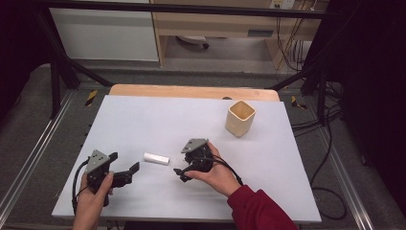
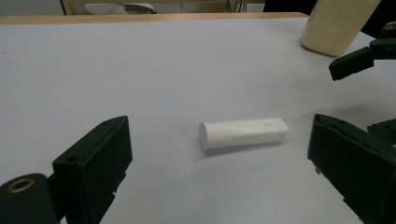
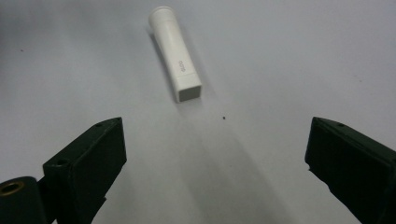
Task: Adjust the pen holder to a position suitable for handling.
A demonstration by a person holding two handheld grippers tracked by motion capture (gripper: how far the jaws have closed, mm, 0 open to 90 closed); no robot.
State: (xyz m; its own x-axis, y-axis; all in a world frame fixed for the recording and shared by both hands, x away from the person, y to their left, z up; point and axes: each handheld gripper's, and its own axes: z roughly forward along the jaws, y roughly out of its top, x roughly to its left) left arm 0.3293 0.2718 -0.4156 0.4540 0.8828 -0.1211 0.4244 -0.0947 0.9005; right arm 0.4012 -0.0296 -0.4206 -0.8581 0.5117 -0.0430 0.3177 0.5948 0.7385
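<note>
A small white tube (image 1: pixel 156 158) lies on its side on the white table top (image 1: pixel 158 120), between my two grippers. My left gripper (image 1: pixel 125 163) sits to the tube's left, open and empty, with its jaws pointing toward the tube. In the left gripper view the tube (image 2: pixel 243 133) lies just ahead of the open left gripper (image 2: pixel 219 163), round cap end to the left. My right gripper (image 1: pixel 182 165) is to the tube's right, also open and empty. In the right gripper view the tube (image 3: pixel 176 74) lies ahead of the wide-open right gripper (image 3: pixel 215 158), flat end nearest.
A beige square cup (image 1: pixel 240 118) stands upright at the back right of the table, and its lower part appears as the cup (image 2: pixel 336 23) in the left gripper view. A wooden strip (image 1: pixel 191 91) runs along the far edge. Cables lie on the floor to the right.
</note>
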